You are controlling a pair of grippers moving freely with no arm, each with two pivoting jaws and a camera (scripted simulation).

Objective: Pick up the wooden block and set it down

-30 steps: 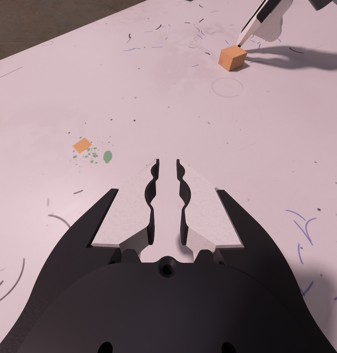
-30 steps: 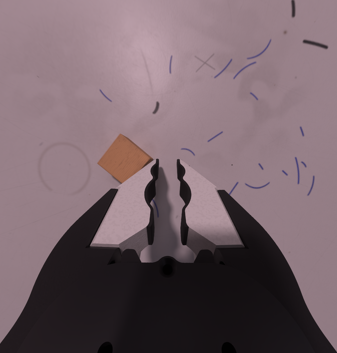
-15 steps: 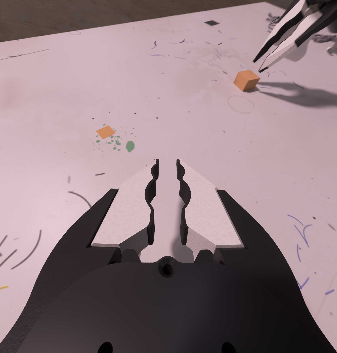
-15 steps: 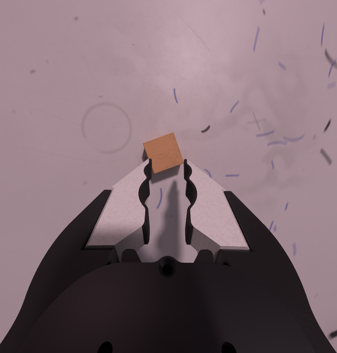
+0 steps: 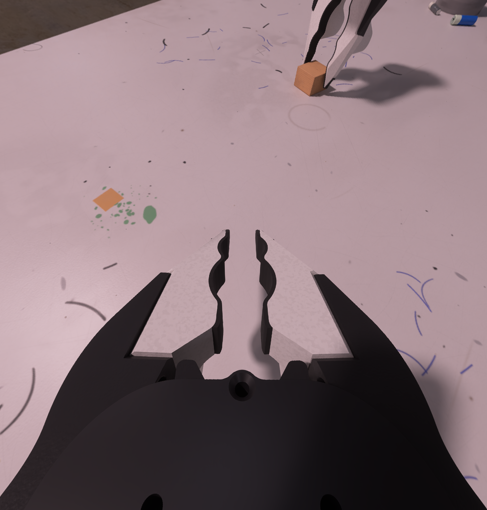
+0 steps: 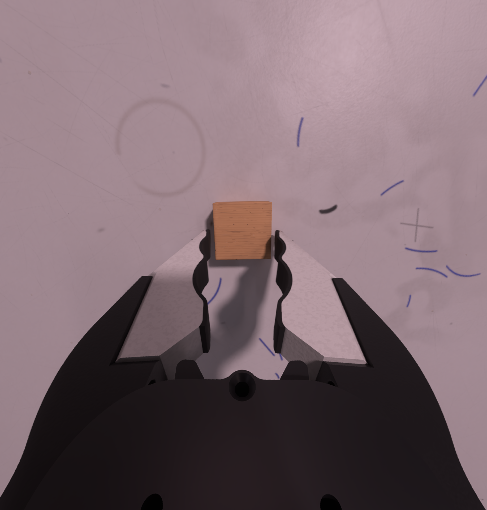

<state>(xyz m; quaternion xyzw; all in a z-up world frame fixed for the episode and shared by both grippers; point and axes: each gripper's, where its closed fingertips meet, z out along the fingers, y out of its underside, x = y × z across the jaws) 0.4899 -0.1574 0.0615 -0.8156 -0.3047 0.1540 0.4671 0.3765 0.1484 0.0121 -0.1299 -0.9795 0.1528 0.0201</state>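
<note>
The wooden block (image 6: 242,220) is a small light-orange cube resting on the pale pink table (image 5: 236,165). In the right wrist view my right gripper (image 6: 241,234) is open, with one fingertip on each side of the block and a thin gap at both sides. In the left wrist view the block (image 5: 309,78) sits far right, with the right gripper (image 5: 318,73) pointing down over it, tips near the table. My left gripper (image 5: 242,233) is empty, jaws close together with a narrow slit, low over the table and far from the block.
A flat orange square patch (image 5: 108,199) and green blots (image 5: 149,214) mark the table at the left. A faint ring mark (image 5: 309,117) lies near the block. A blue-and-white cylinder (image 5: 462,20) lies at the far right. The table edge (image 5: 71,27) runs along the far left.
My right gripper has opened wider, turned square to the block and come down, so its fingertips now stand on either side of it. The left wrist view has shifted slightly; its jaws are unchanged.
</note>
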